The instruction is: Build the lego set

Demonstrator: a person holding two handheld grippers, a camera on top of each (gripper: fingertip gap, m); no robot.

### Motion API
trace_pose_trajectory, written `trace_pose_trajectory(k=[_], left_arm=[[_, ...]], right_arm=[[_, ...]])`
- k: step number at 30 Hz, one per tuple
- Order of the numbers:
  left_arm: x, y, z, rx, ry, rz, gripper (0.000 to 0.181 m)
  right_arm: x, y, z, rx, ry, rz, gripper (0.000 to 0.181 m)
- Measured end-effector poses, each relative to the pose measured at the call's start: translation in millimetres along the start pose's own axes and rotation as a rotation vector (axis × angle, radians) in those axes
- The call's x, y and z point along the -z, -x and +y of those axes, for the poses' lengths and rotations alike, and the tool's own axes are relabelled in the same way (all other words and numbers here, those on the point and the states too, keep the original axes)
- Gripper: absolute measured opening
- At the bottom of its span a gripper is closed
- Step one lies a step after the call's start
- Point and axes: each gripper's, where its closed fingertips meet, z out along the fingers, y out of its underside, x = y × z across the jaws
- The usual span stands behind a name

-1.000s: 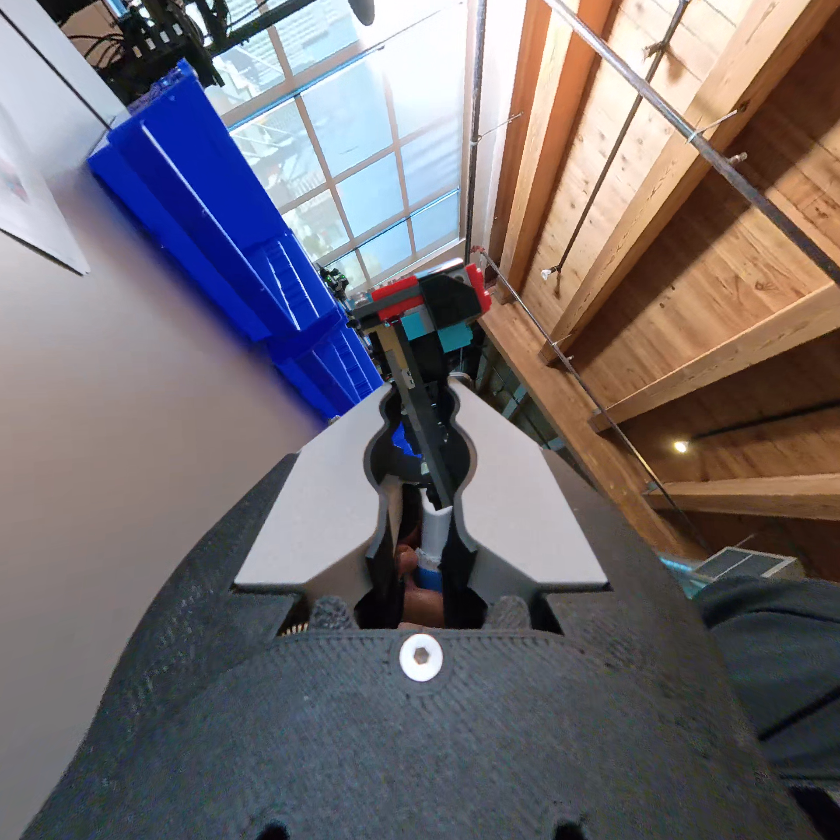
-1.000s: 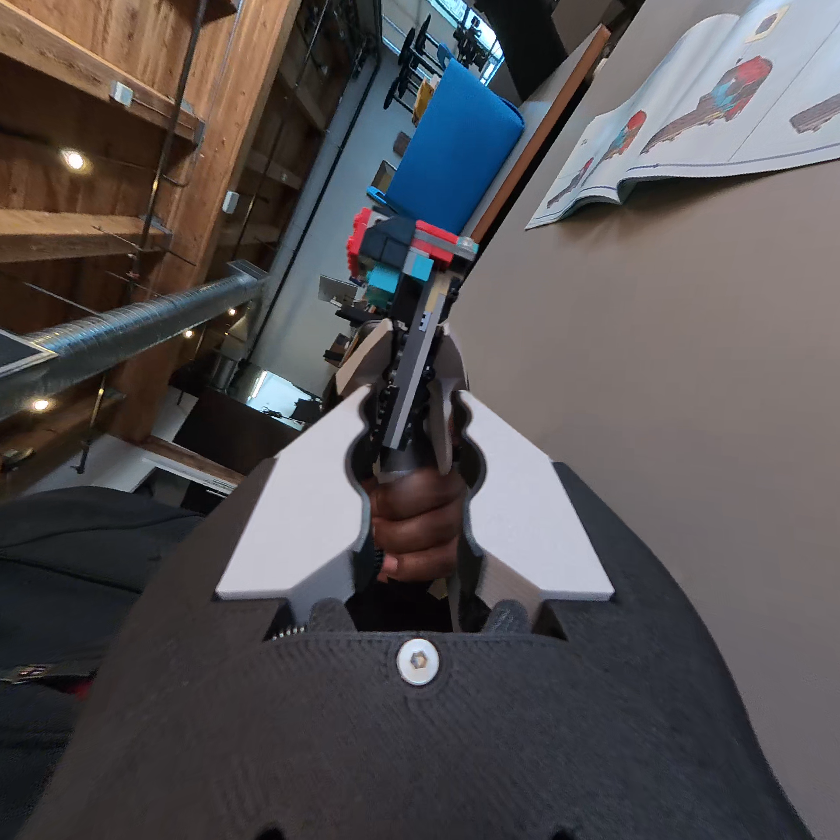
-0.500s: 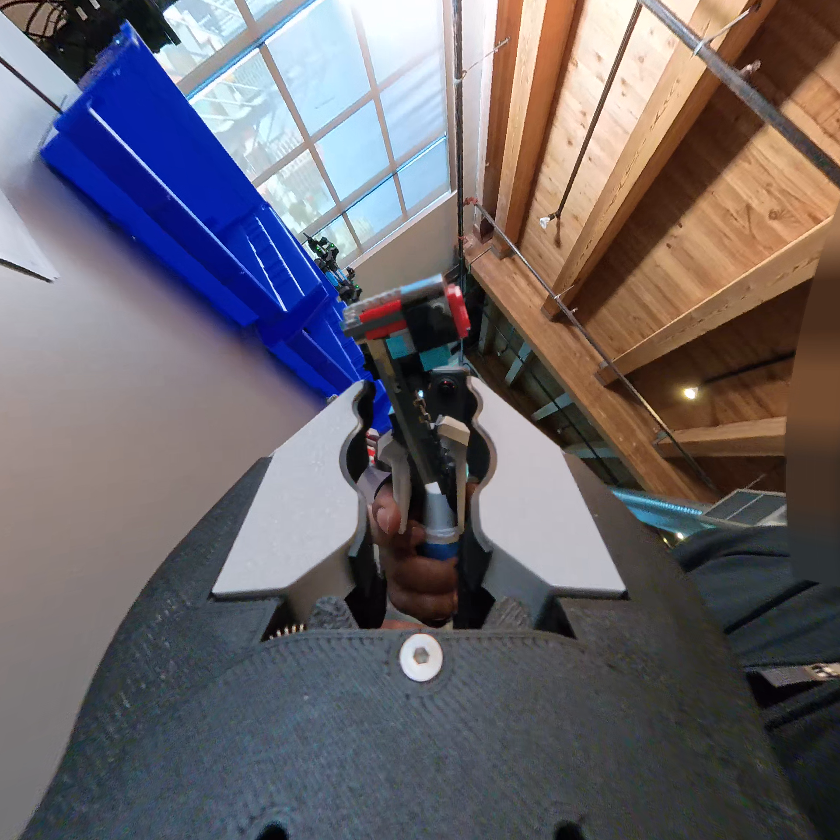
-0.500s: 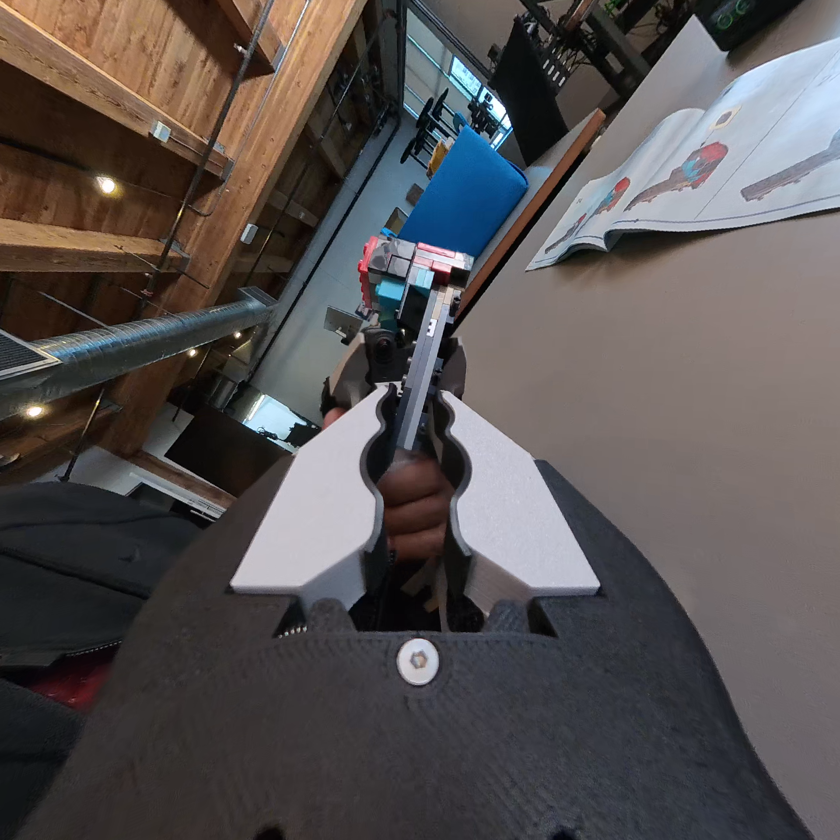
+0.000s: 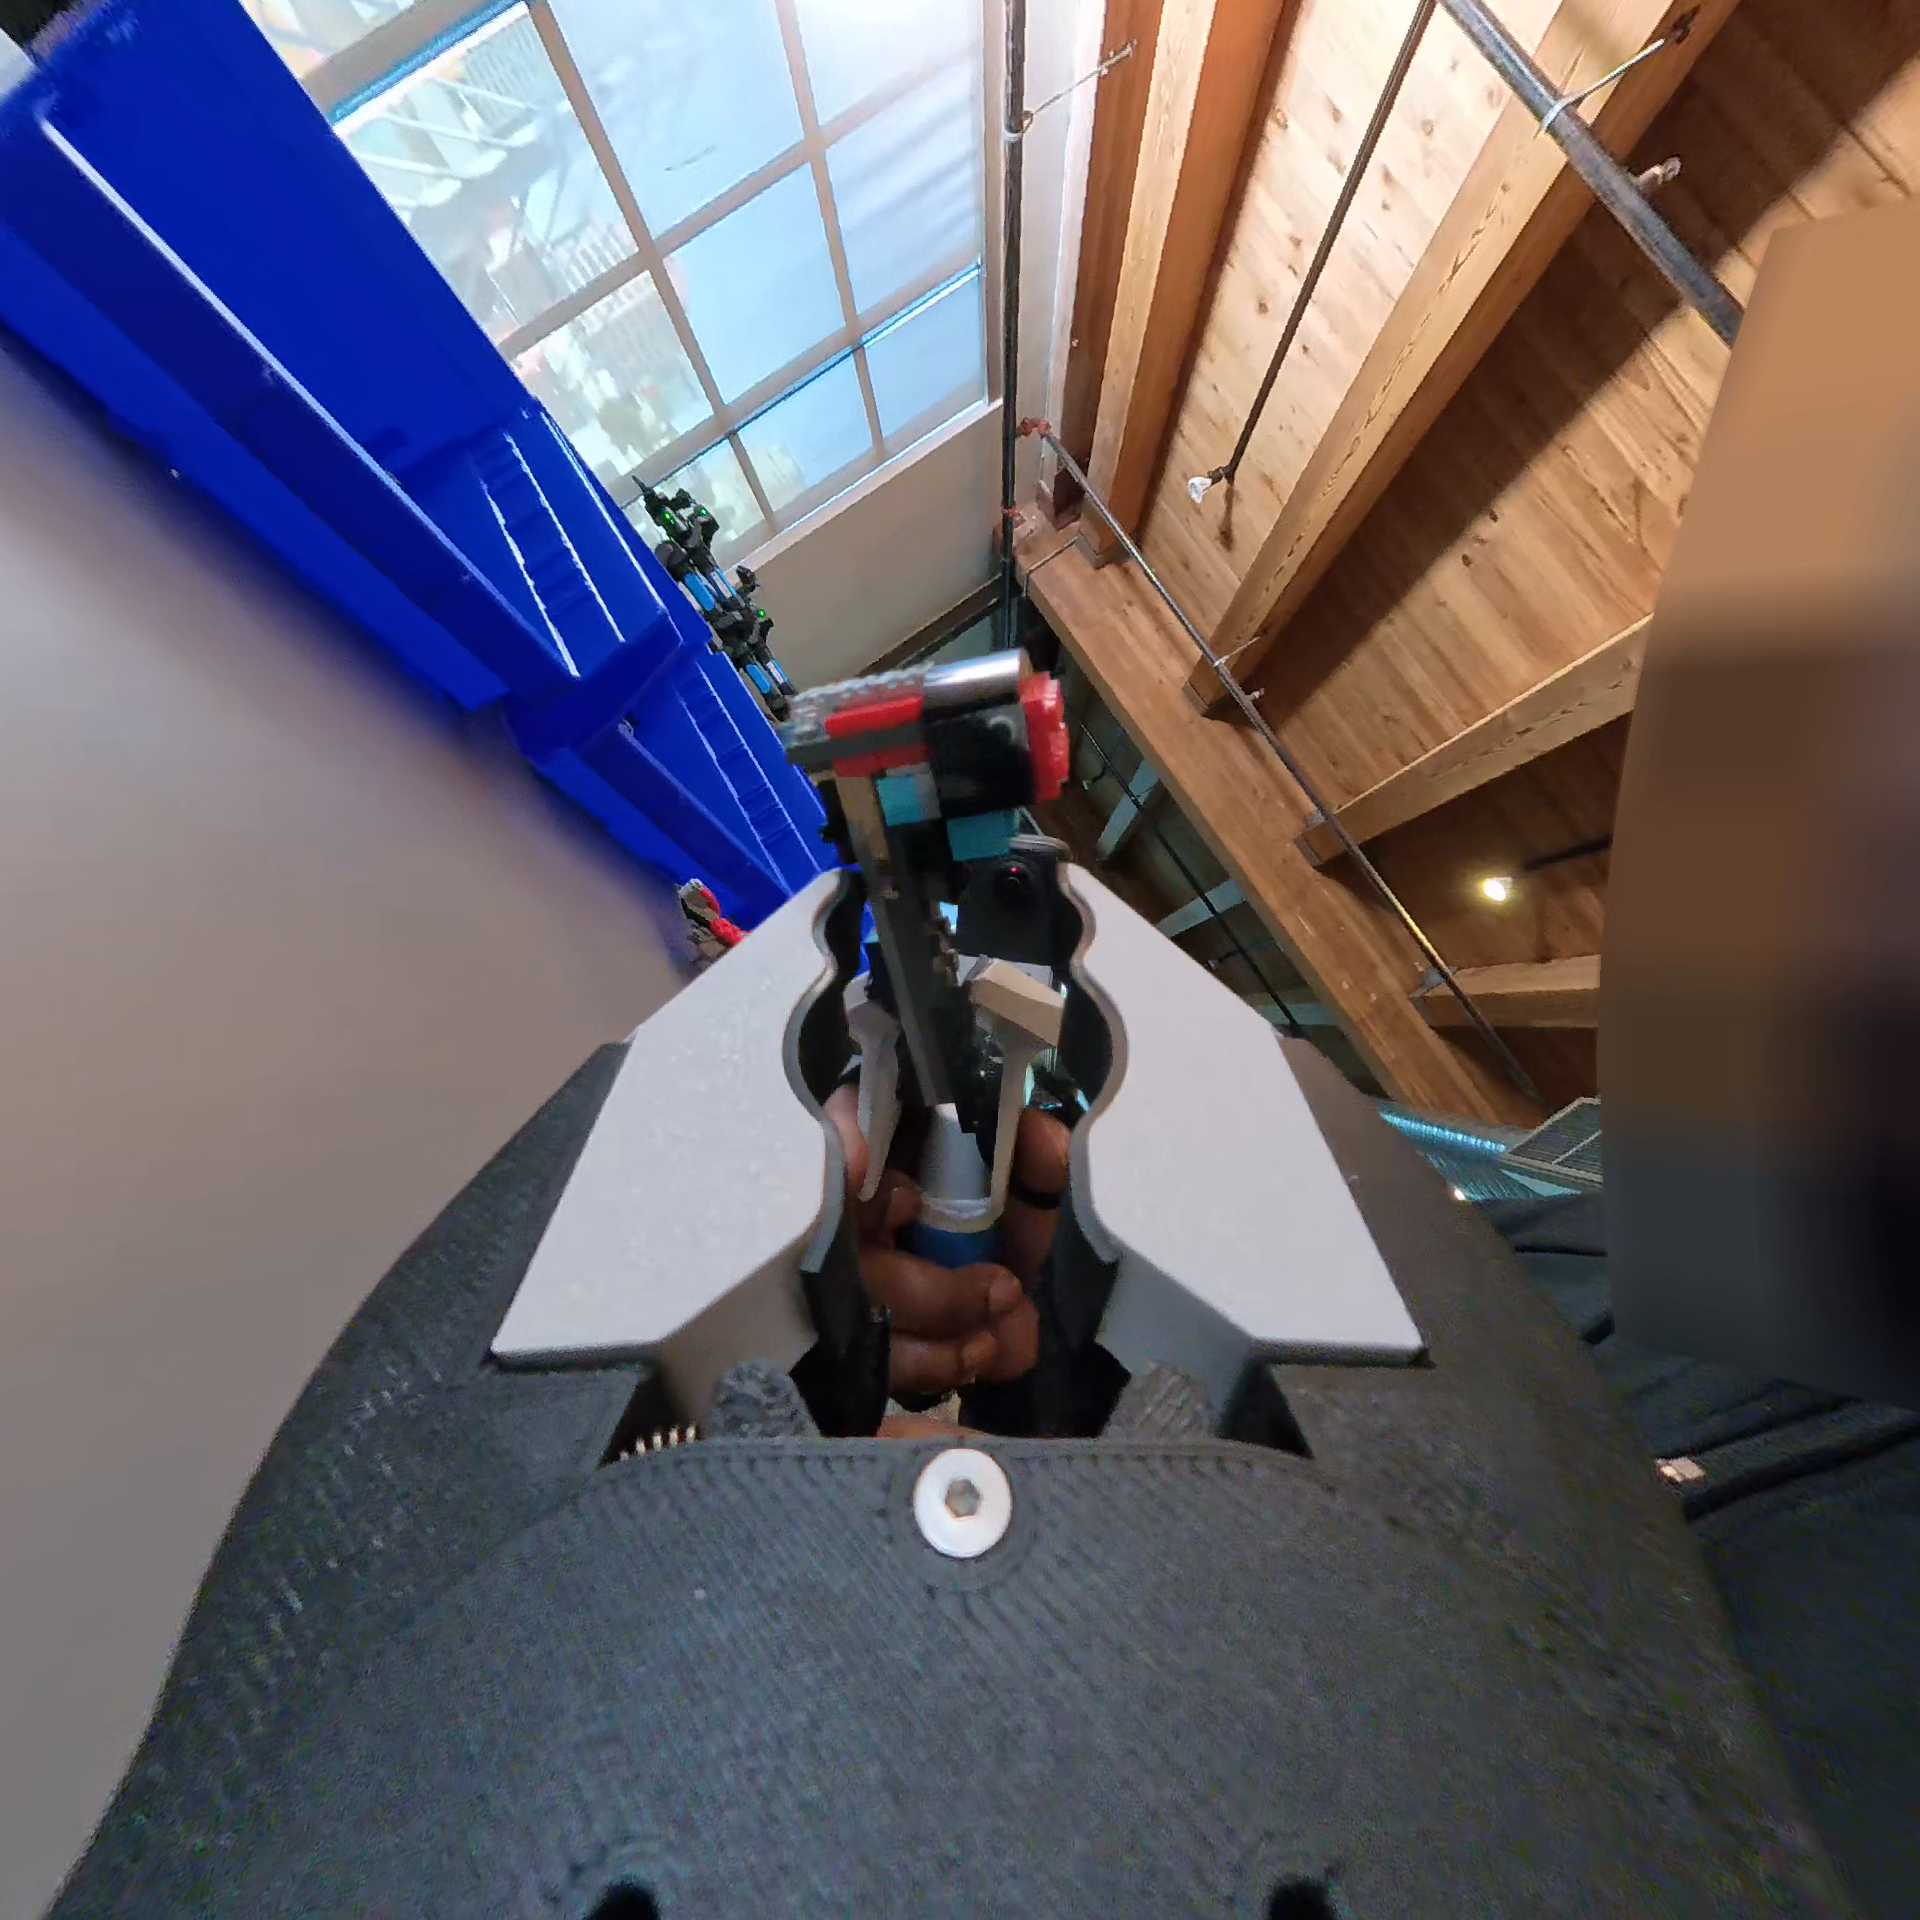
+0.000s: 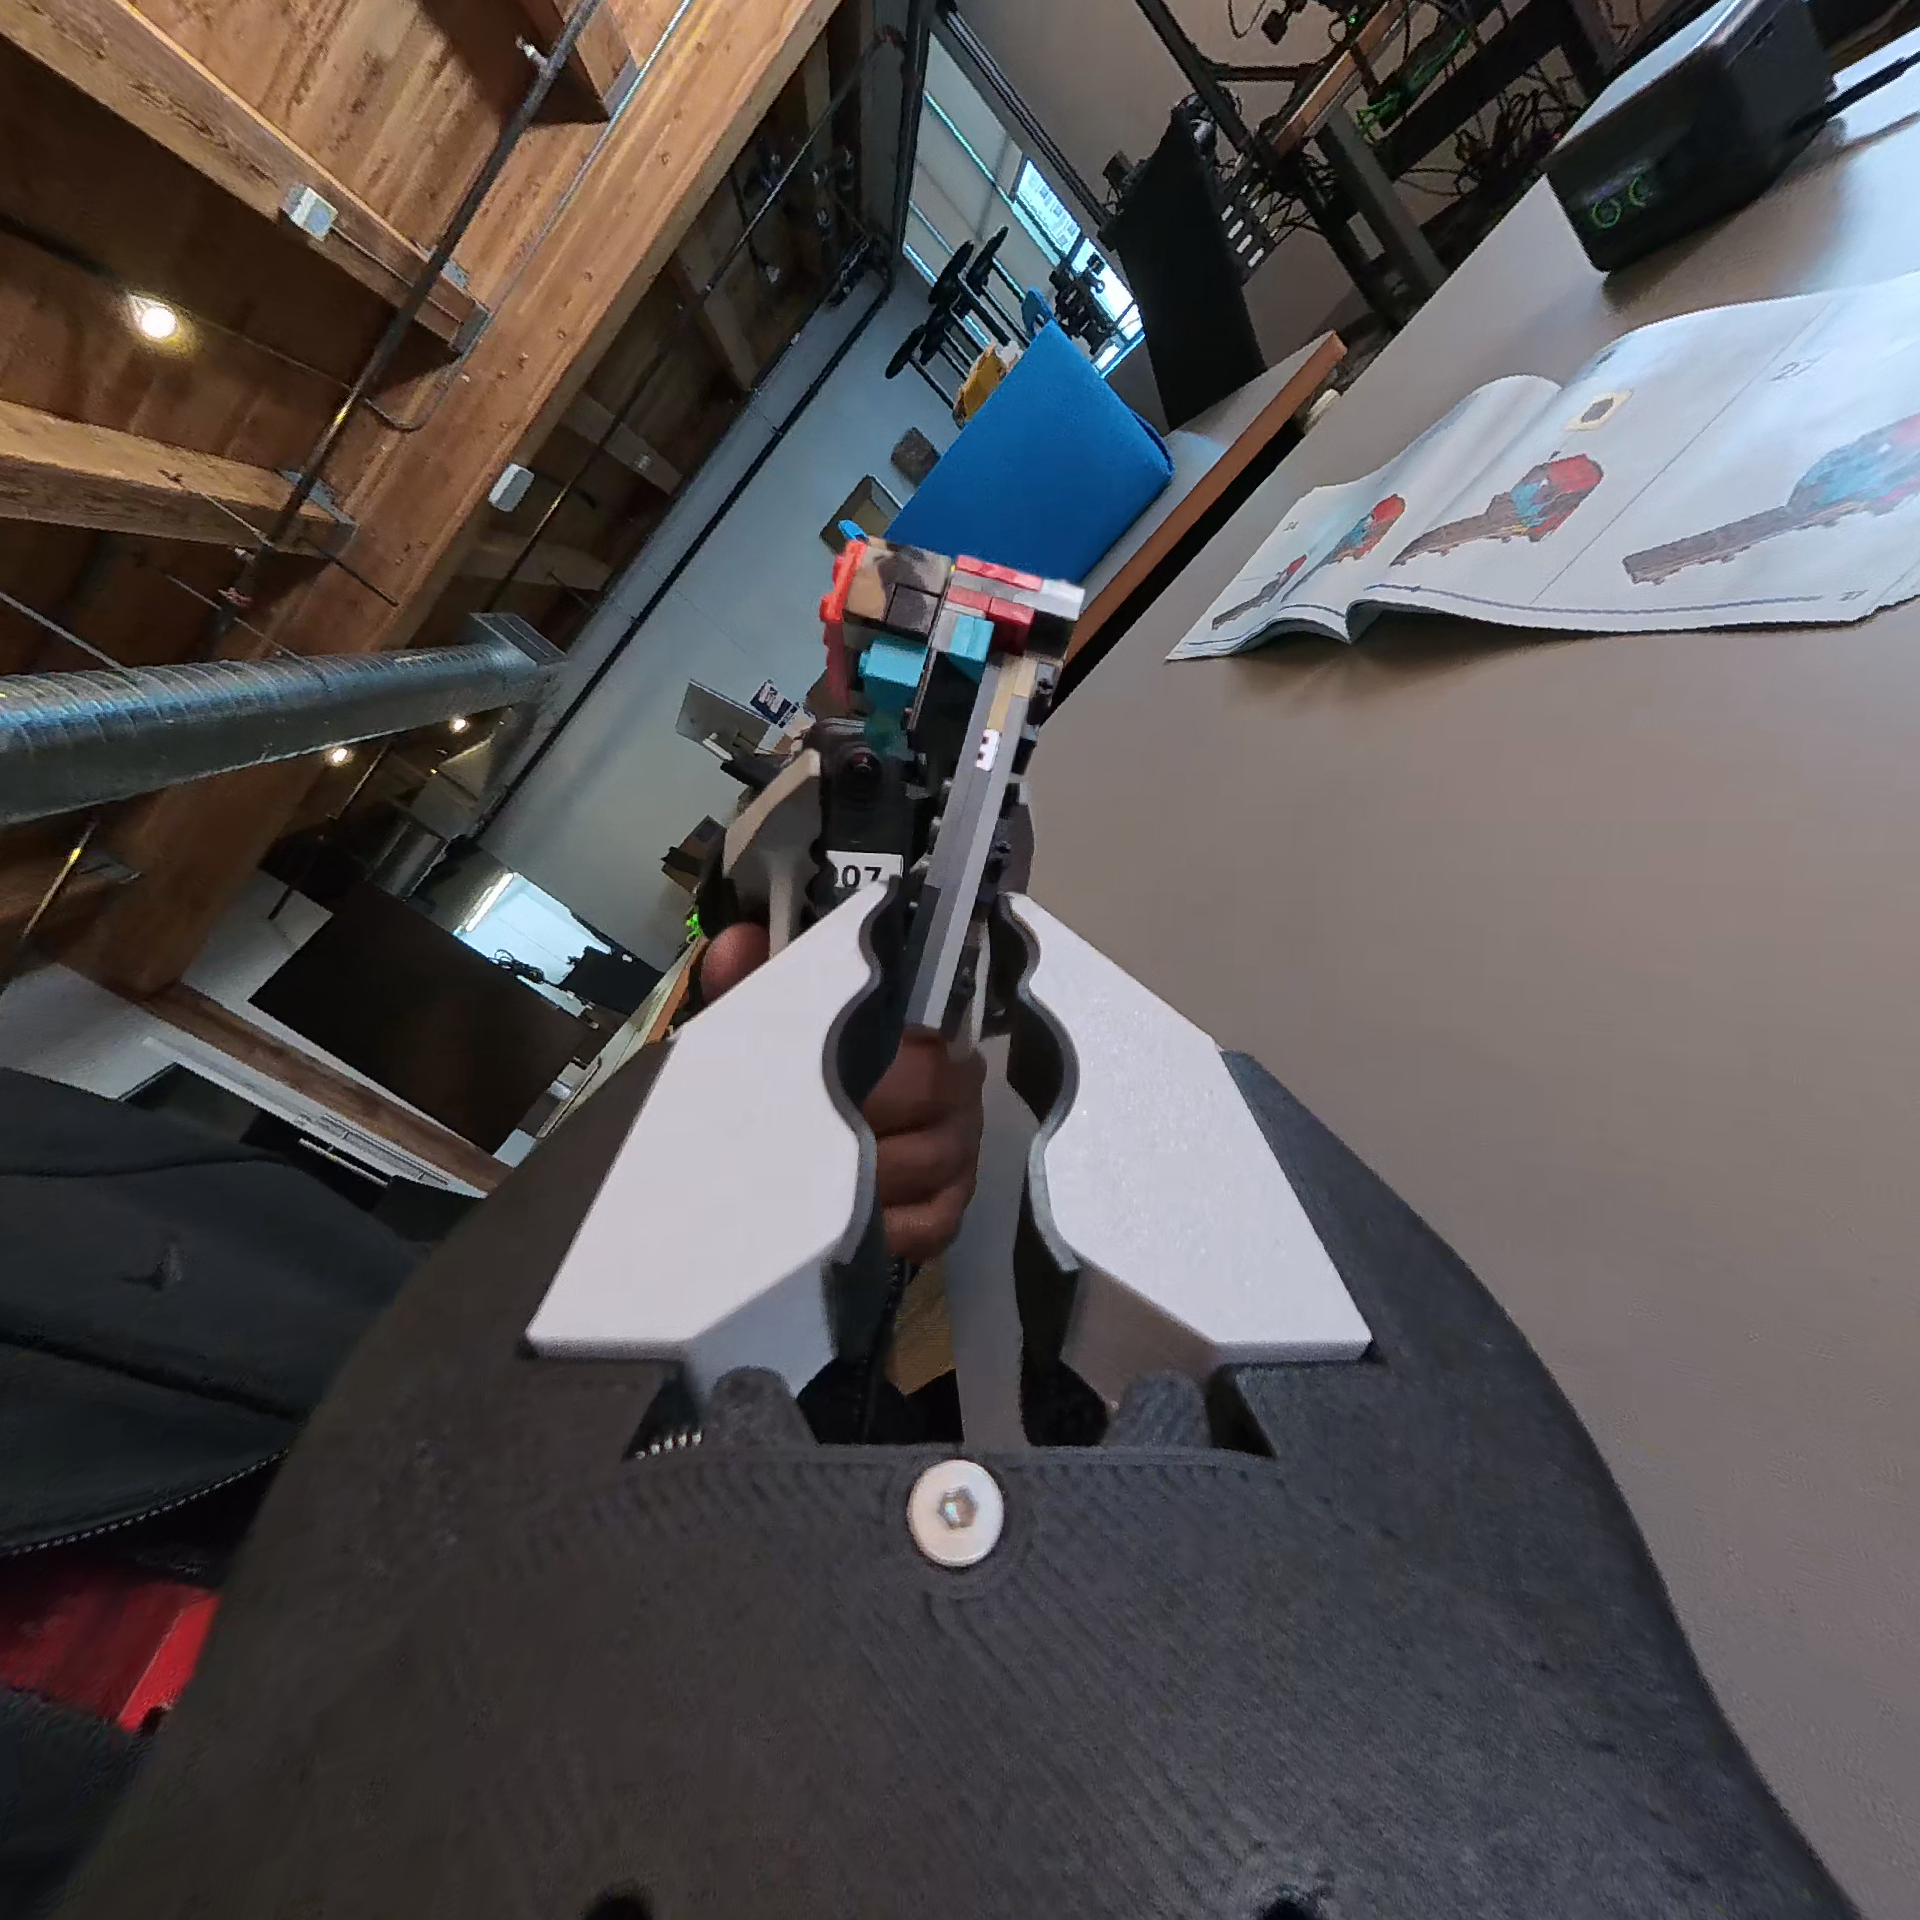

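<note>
The lego model (image 5: 935, 748) is a long dark grey beam with a red, teal and black head, held up in the air between the two facing grippers. In the left wrist view my left gripper (image 5: 956, 894) is open, its jaws standing apart on both sides of the beam. The right gripper's grey fingers (image 5: 1013, 1029) show beyond, closed on the beam. In the right wrist view my right gripper (image 6: 940, 904) is shut on the model's (image 6: 935, 634) beam. The left gripper's fingers (image 6: 774, 831) and its camera show behind the beam.
The grey table (image 6: 1455, 1039) lies to the right with an open instruction booklet (image 6: 1558, 540) and a black box (image 6: 1683, 145). In the left wrist view blue bins (image 5: 312, 364) stand along the table (image 5: 208, 935), with small red parts (image 5: 707, 920) beside them. Less than 4 cm separates the two grippers' tips.
The right gripper closed on the model's beam. The left gripper, shut on the beam a second ago, opened its jaws. The model stayed raised between both grippers.
</note>
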Motion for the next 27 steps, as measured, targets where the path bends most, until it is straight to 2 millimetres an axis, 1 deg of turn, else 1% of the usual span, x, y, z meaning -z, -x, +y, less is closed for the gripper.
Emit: trace_pose_trajectory(k=[2,3,4,5,9,11,13,19,27], left_arm=[[-3,0,5,-0.011,0.017,-0.007,0.033],[-4,1,5,-0.020,0.015,-0.014,0.029],[-4,2,4,-0.028,0.009,-0.016,0.021],[-4,1,4,-0.031,0.006,-0.009,0.019],[-5,1,4,-0.051,-0.013,0.004,0.019],[-6,1,5,-0.061,-0.023,0.013,0.019],[-8,2,10,-0.071,-0.017,0.015,0.019],[-12,3,19,-0.155,0.018,-0.019,0.020],[-11,-1,19,-0.246,0.042,-0.036,0.018]], right_arm=[[-1,2,0,0.007,0.001,-0.004,0.013],[-1,3,0,0.011,-0.001,-0.013,0.013],[-1,5,0,0.014,-0.002,-0.021,0.013],[-1,5,-1,0.021,0.000,-0.018,0.012],[0,6,-2,0.060,0.006,-0.007,0.013],[1,6,-6,0.066,-0.009,-0.006,0.021],[2,5,-6,0.081,-0.004,0.005,0.023],[6,0,-9,0.099,-0.008,0.026,0.015],[6,4,-7,0.157,0.014,0.006,0.016]])
